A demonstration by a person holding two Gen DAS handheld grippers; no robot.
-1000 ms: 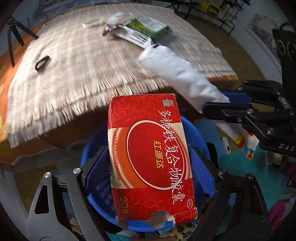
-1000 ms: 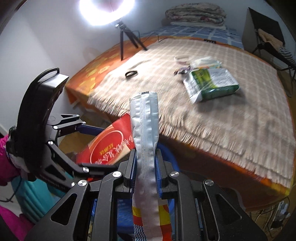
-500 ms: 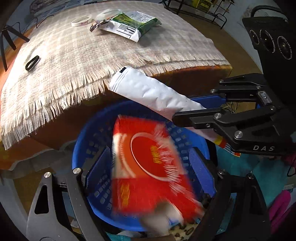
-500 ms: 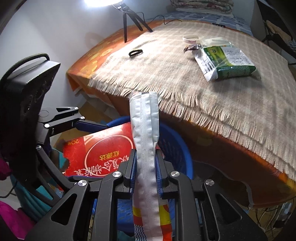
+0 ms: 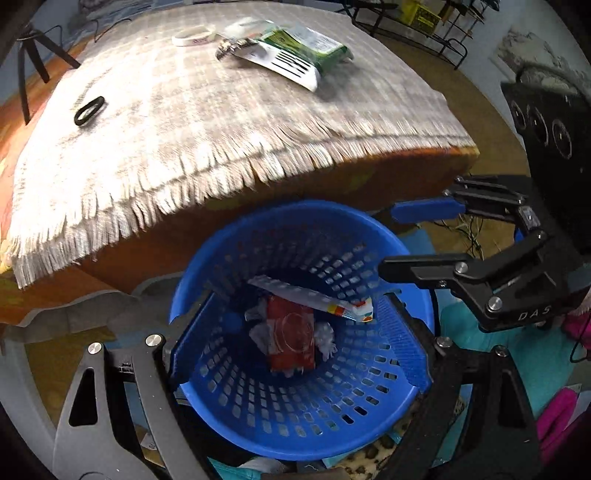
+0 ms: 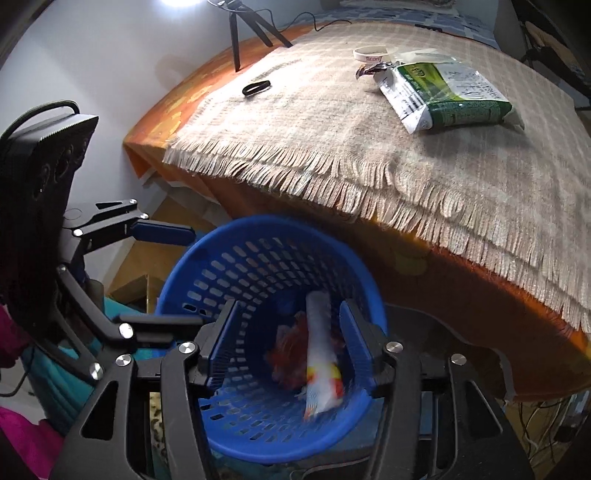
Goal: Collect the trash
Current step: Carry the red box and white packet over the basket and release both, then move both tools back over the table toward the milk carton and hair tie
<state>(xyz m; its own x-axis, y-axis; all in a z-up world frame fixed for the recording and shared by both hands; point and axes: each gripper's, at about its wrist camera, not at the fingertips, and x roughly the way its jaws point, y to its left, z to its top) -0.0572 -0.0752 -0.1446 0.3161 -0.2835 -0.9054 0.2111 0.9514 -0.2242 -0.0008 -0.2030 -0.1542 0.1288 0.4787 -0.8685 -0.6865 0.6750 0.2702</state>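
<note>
A blue plastic basket (image 5: 295, 210) (image 6: 258, 225) stands on the floor against the table's edge. At its bottom lies a red box (image 5: 291, 339) (image 6: 284, 354). A long white wrapper (image 5: 306, 295) (image 6: 321, 343), blurred in the right wrist view, lies across the box, free of both grippers. My left gripper (image 5: 301, 299) (image 6: 173, 277) hangs open over the basket with nothing between its fingers. My right gripper (image 6: 288, 306) (image 5: 406, 238) is over the rim. Its jaws are opening and their pads do not touch the wrapper.
On the table's fringed cloth (image 5: 184, 129) lie a green pack (image 5: 299, 48) (image 6: 450, 96), a white ring (image 5: 194, 36) (image 6: 369, 53), a small dark wrapper (image 5: 229, 46) and a black loop (image 5: 88, 110) (image 6: 256, 88). A tripod (image 6: 251, 22) stands at the back. A black box (image 5: 546, 122) stands beside the basket.
The red box left my left gripper and fell into the basket. My right gripper's jaws parted and the white wrapper dropped in after it. Both grippers sank closer to the basket.
</note>
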